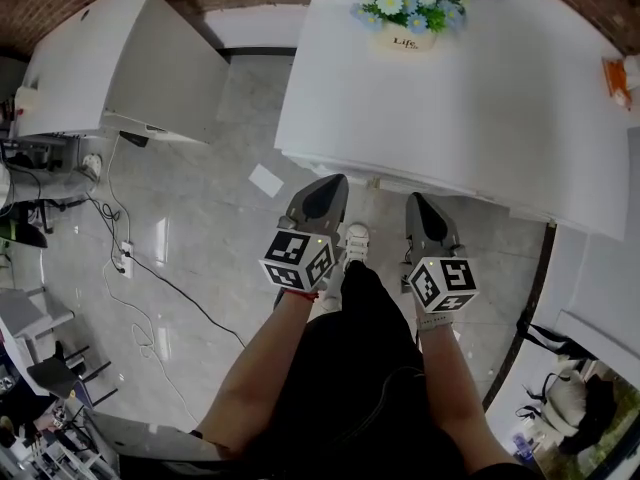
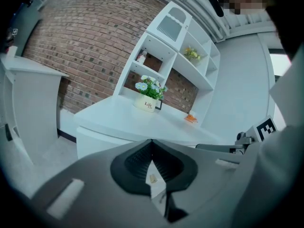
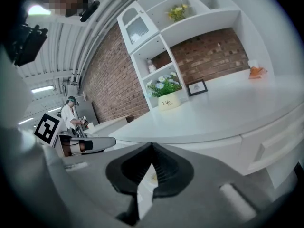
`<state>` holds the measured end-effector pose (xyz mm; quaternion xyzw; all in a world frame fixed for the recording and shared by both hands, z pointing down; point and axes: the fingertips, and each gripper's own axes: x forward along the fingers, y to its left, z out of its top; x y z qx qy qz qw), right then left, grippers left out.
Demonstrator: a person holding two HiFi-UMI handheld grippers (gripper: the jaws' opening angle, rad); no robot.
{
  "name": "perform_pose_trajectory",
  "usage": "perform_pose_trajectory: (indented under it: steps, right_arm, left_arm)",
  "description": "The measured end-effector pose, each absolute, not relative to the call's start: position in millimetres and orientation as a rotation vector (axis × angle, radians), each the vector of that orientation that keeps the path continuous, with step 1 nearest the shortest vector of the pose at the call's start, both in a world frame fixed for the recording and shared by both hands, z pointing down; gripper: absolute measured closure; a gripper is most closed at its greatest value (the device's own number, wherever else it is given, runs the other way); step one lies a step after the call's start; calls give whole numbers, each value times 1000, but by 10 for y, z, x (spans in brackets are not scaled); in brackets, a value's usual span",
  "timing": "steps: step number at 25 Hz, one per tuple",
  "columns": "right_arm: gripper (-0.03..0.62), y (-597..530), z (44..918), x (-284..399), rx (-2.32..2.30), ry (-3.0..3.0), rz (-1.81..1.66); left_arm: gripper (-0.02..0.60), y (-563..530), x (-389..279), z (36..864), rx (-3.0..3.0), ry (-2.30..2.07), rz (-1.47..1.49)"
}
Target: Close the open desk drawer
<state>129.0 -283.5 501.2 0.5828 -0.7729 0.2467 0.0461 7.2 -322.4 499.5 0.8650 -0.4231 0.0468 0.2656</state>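
The white desk (image 1: 500, 108) fills the upper right of the head view. Drawer fronts show as a narrow white band under its near edge (image 1: 450, 196) and as panels in the right gripper view (image 3: 271, 145); I cannot tell how far any drawer stands out. My left gripper (image 1: 332, 190) and right gripper (image 1: 420, 213) hover side by side just short of that edge, over the floor. Both are shut with nothing between the jaws. In their own views the left gripper (image 2: 152, 142) and the right gripper (image 3: 152, 147) point at the desk front.
A flower pot (image 1: 405, 16) and a small orange thing (image 1: 618, 72) sit on the desk. Another white desk (image 1: 120, 63) stands at the left, with cables (image 1: 135, 278) and a paper (image 1: 265, 179) on the tiled floor. White shelving (image 2: 178, 46) rises behind the desk.
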Motion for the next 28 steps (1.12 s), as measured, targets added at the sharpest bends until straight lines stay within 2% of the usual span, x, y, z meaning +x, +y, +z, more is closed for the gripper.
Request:
perform_pose_trajectory:
  steps: [28]
  right_arm:
    - [592,-1407,3865,948,1831,-2517,431]
  left_arm:
    - [580,-1827,-470,4002,2499,-1218,1]
